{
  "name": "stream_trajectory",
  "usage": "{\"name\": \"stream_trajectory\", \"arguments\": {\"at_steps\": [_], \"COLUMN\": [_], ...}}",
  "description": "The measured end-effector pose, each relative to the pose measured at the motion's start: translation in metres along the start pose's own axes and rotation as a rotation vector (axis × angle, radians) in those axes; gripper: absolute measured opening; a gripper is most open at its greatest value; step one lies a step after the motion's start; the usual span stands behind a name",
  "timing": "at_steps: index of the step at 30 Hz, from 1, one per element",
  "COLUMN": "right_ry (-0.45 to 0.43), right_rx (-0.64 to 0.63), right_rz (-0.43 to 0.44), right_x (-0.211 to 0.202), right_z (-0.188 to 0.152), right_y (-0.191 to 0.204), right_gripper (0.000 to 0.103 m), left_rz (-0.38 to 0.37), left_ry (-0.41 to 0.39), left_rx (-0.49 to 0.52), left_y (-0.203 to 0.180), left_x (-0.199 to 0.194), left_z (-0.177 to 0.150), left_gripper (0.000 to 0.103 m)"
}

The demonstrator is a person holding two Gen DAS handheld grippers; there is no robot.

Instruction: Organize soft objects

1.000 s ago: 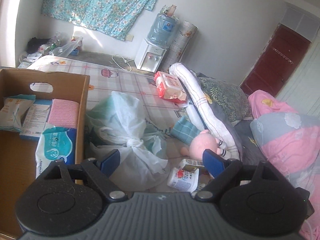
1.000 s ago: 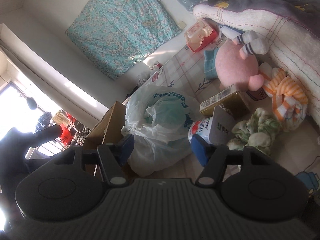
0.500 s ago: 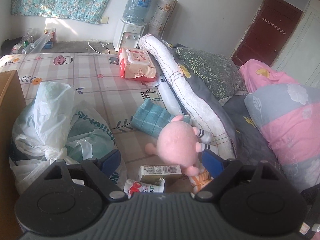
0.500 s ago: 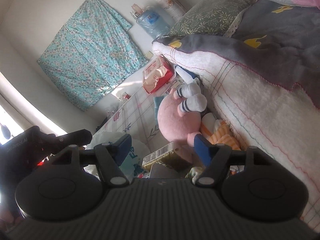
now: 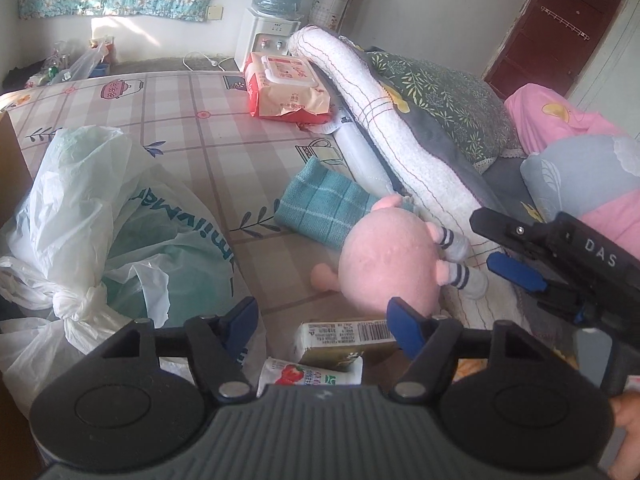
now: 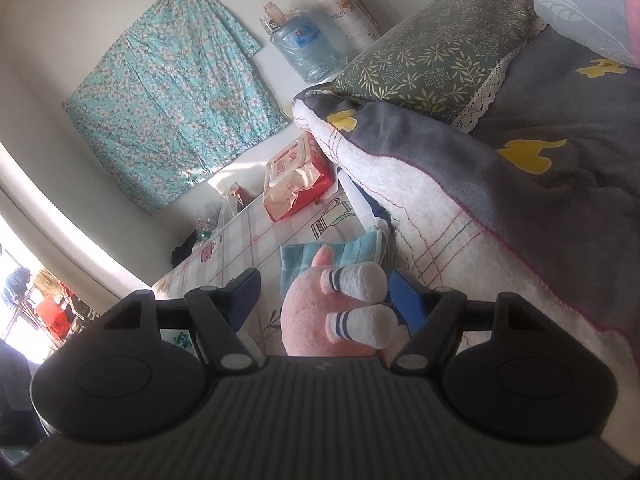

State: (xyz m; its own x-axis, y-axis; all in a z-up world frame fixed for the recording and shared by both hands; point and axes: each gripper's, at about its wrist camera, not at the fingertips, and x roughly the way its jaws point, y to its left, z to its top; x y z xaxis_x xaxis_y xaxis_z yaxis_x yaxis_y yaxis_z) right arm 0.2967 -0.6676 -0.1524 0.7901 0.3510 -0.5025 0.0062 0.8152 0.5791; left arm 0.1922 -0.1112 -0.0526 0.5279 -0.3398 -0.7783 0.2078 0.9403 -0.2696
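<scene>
Left wrist view looks down on a round pink plush toy (image 5: 386, 264) with small pink ears and two limbs in white socks ringed with dark stripes. It lies on the checked, teapot-printed bed sheet (image 5: 200, 140), touching a folded teal checked cloth (image 5: 320, 210) and leaning against the rolled white-and-grey quilt (image 5: 384, 136).

Counted on the bed: one plush toy, one teal cloth, one knotted white plastic bag with green print (image 5: 120, 232), one red pack of wet wipes (image 5: 286, 90), one olive drink carton with a barcode (image 5: 344, 340), and one white strawberry-printed pouch (image 5: 312, 376). One green leaf-patterned pillow (image 5: 444, 100) sits behind the quilt.

Left gripper (image 5: 322, 320) has its blue-padded fingers (image 5: 240, 320) parted and closing, hovering over the carton; the right-hand pad is just beside the toy's lower edge, and I cannot tell if it touches. Nothing is pinched.

Right gripper (image 6: 322, 296) shows in its own view with fingers (image 6: 408, 300) spread and opening, the toy's (image 6: 316, 320) body and both socked limbs between them. The right-hand pad sits right against the socks; the left-hand pad stands apart from the plush, so it is not clamped.
</scene>
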Motion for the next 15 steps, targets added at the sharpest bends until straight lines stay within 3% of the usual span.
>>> {"name": "stream_trajectory", "arguments": {"at_steps": [4, 11, 14, 15], "right_ry": [0.101, 0.181, 0.182, 0.177], "right_rx": [-0.045, -0.046, -0.056, -0.071], "right_rz": [-0.051, 0.038, 0.086, 0.083], "right_x": [0.042, 0.063, 0.06, 0.058], "right_z": [0.003, -0.003, -0.006, -0.008], "right_y": [-0.003, 0.002, 0.008, 0.012], "right_gripper": [0.072, 0.074, 0.05, 0.048], "left_rz": [-0.004, 0.013, 0.016, 0.017], "left_ry": [0.039, 0.059, 0.054, 0.053], "left_rx": [0.017, 0.024, 0.024, 0.022], "left_y": [0.003, 0.006, 0.006, 0.007], "left_x": [0.011, 0.021, 0.02, 0.018], "left_z": [-0.009, -0.018, -0.018, -0.018], "left_gripper": [0.055, 0.046, 0.046, 0.046]}}
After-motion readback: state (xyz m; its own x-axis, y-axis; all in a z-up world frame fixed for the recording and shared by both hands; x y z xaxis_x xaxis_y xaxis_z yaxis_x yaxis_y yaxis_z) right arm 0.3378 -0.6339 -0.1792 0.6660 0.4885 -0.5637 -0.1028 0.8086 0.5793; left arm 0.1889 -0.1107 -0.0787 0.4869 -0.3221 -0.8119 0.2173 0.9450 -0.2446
